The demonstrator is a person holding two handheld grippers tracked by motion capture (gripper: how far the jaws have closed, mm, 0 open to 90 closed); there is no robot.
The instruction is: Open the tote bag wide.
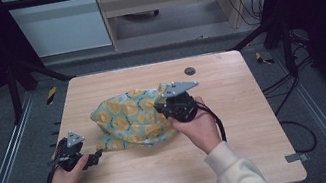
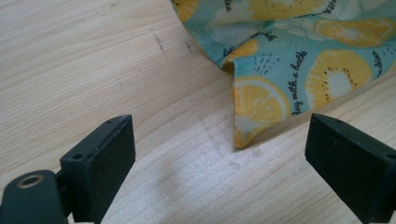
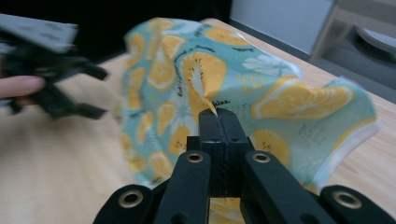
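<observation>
Right gripper point(image 3: 217, 122) at bottom centre, its 2 black jaws pinched tight on a fold of teal cloth w/ yellow citrus print point(image 3: 261, 93), which lifts off the wooden table point(image 3: 60, 158). Left gripper point(image 3: 74, 91) blurred at upper left, jaws apart.

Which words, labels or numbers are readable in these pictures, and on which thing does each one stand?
"with a bath": black script on the cloth, in the left gripper view, running up beside a lemon slice; the word before it ends in "ay" and is partly folded under.
More script at the cloth's top and right edges there: cut off, unreadable.
Script on the cloth in the right gripper view: too blurred to read.
No labels or numbers on the table.
</observation>
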